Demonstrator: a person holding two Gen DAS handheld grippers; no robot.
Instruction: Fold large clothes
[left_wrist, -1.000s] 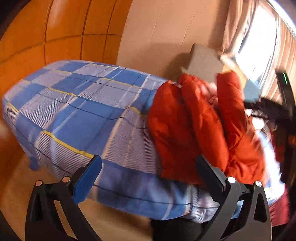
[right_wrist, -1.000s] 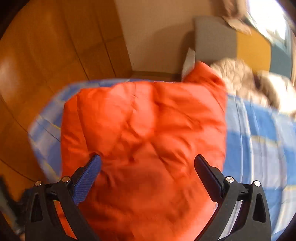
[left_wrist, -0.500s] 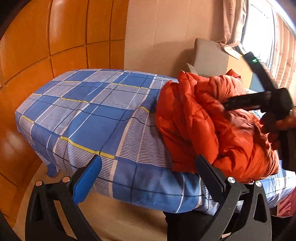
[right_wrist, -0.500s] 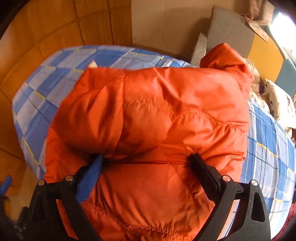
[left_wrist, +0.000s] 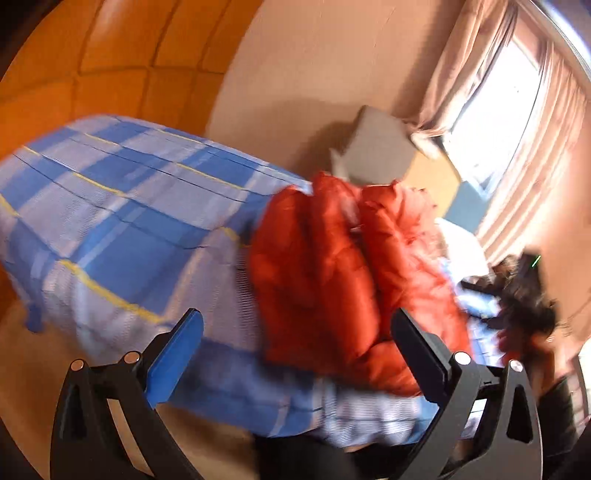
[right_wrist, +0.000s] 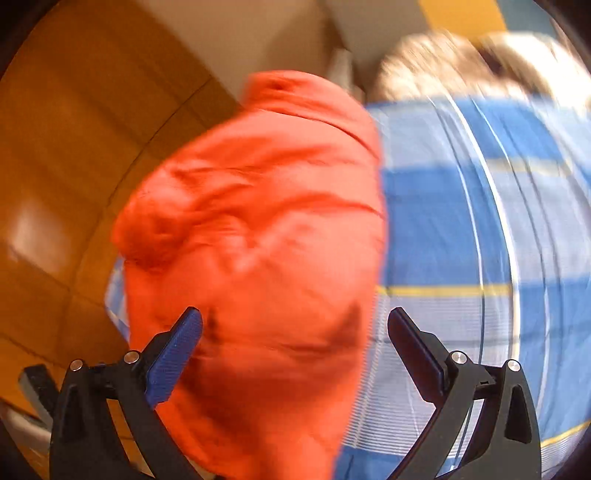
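An orange puffer jacket (left_wrist: 343, 273) lies bunched in thick folds on a bed with a blue checked sheet (left_wrist: 122, 229). My left gripper (left_wrist: 297, 343) hangs open in front of the bed's near edge, its fingers apart and empty, the jacket beyond them. In the right wrist view the same jacket (right_wrist: 258, 240) fills the left and middle. My right gripper (right_wrist: 293, 341) is open just above it, with nothing pinched between the fingers. The right gripper's body (left_wrist: 524, 291) shows blurred at the right edge of the left wrist view.
Orange wood panelling (left_wrist: 122, 66) and a beige wall stand behind the bed. A grey cushion (left_wrist: 376, 151) leans at the head, by a curtained window (left_wrist: 495, 122). A beige fluffy item (right_wrist: 443, 62) lies on the sheet (right_wrist: 461, 221) past the jacket. Wooden floor (left_wrist: 33, 369) lies below the bed edge.
My right gripper has lifted off the jacket and swung right, so the jacket now sits left of its view. The left gripper tilted and shifted; both views are motion-blurred.
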